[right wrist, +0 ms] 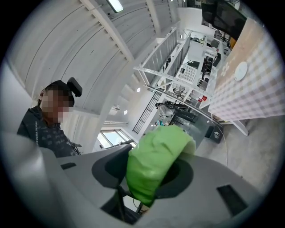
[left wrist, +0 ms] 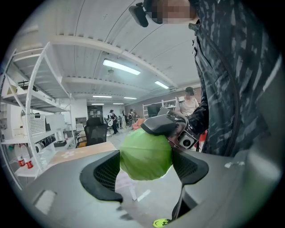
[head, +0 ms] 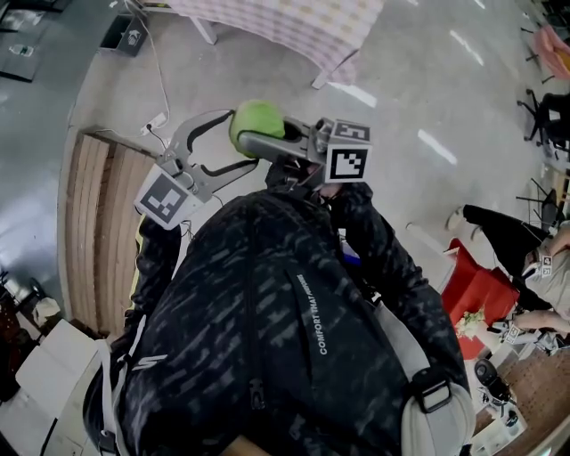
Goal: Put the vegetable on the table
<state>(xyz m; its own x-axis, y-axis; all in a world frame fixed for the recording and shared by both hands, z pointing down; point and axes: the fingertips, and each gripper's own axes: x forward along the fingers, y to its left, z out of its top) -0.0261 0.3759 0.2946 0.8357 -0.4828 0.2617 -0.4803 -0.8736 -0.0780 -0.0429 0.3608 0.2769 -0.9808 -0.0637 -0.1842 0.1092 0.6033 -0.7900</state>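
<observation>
A round green cabbage [head: 256, 123] hangs in the air in front of the person, above the grey floor. My right gripper [head: 264, 135] comes in from the right and is shut on the cabbage; in the right gripper view the cabbage [right wrist: 156, 153] fills the space between the dark jaws. My left gripper [head: 242, 139] reaches in from the left with its jaws wide, one against each side of the cabbage [left wrist: 145, 153]. The right gripper's grey jaw [left wrist: 161, 125] lies over the top of the cabbage in the left gripper view. A table with a pink checked cloth [head: 294, 27] stands further ahead.
A wooden board [head: 98, 232] lies on the floor at the left, with a white cable [head: 156, 120] near it. A red box [head: 476, 298] and seated people are at the right. The checked table [right wrist: 254, 93] carries a white plate [right wrist: 241, 70]. White shelving [left wrist: 26, 116] stands behind.
</observation>
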